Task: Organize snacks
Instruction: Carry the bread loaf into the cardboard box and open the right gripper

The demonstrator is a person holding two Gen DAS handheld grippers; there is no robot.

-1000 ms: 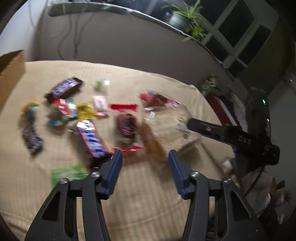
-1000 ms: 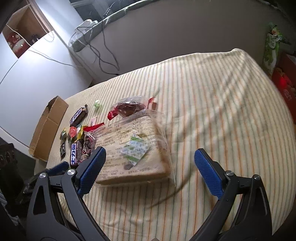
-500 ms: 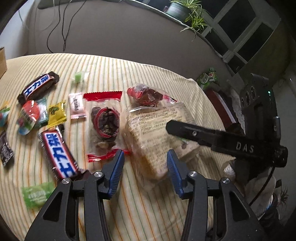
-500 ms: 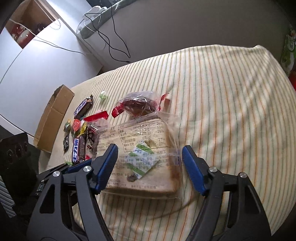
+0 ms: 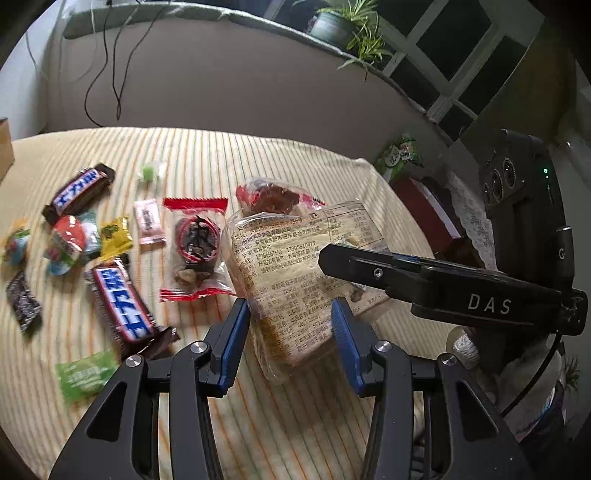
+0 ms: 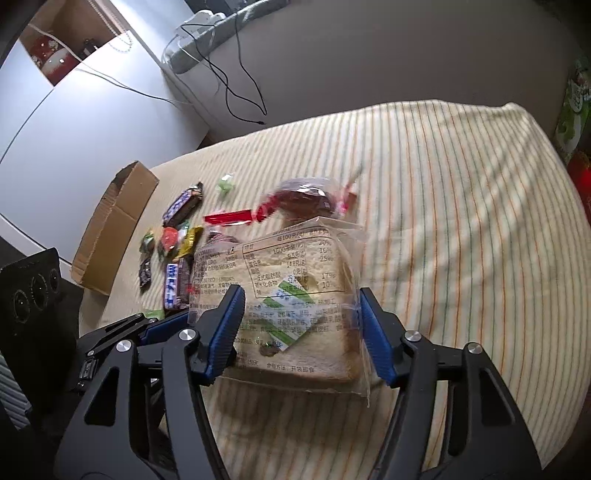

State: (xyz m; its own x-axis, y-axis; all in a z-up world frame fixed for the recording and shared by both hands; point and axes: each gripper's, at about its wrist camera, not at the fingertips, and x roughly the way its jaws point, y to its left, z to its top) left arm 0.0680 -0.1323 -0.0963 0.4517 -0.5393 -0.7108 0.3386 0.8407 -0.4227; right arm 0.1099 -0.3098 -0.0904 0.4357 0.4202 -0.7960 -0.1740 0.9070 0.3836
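The right tool [image 6: 301, 325] is closing on the bagged bread [image 6: 295, 295], the left tool [image 5: 290, 332] gaping around its corner, while snacks [image 5: 118, 299] are lying unsorted outside the cardboard box [image 6: 110, 229].

Left gripper [image 5: 290, 328] astride near corner of bagged bread slice [image 5: 295, 266], blue pads beside wrapper, contact unclear. Right gripper [image 5: 325, 258] reaching in from right, black finger over bread, jaws closing. Red-edged snack pack [image 5: 194, 247] just left of bread. Two blue-labelled chocolate bars [image 5: 122, 302] and small candies [image 5: 70, 236] scattered left on striped cloth [image 5: 207, 155]. Potted plant [image 5: 332, 26] on sill.
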